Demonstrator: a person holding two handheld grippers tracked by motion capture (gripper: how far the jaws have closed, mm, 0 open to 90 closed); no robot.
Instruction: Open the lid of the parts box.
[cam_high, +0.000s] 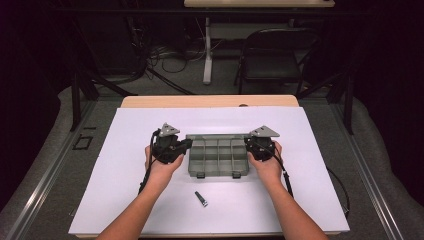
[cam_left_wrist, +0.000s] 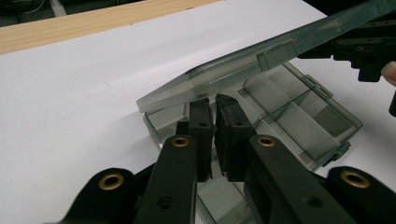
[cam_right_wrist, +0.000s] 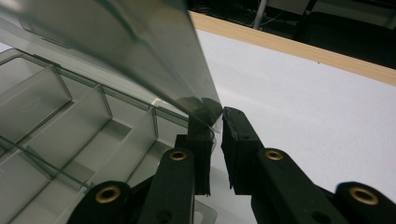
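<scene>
- High view: the smoky grey translucent plastic compartment box (cam_high: 218, 156) sits mid-sheet on the white paper-covered table (cam_high: 125, 150), between my two grippers.
- My left gripper (cam_high: 184, 145) is at the box's left end and my right gripper (cam_high: 248, 144) at its right end.
- Left gripper view: the hinged translucent lid (cam_left_wrist: 243, 70) is raised partway, tilted above the empty compartments. My jaws are nearly together under its corner; I can't quite tell if they pinch it.
- Right gripper view: my jaws are clamped on the lid's corner edge.
- Done: latches freed, lid partly up. Left, I judge: swing it fully open.
- A small dark metal bolt (cam_high: 201, 198) lies near me, untouched, probably due for a compartment.
</scene>
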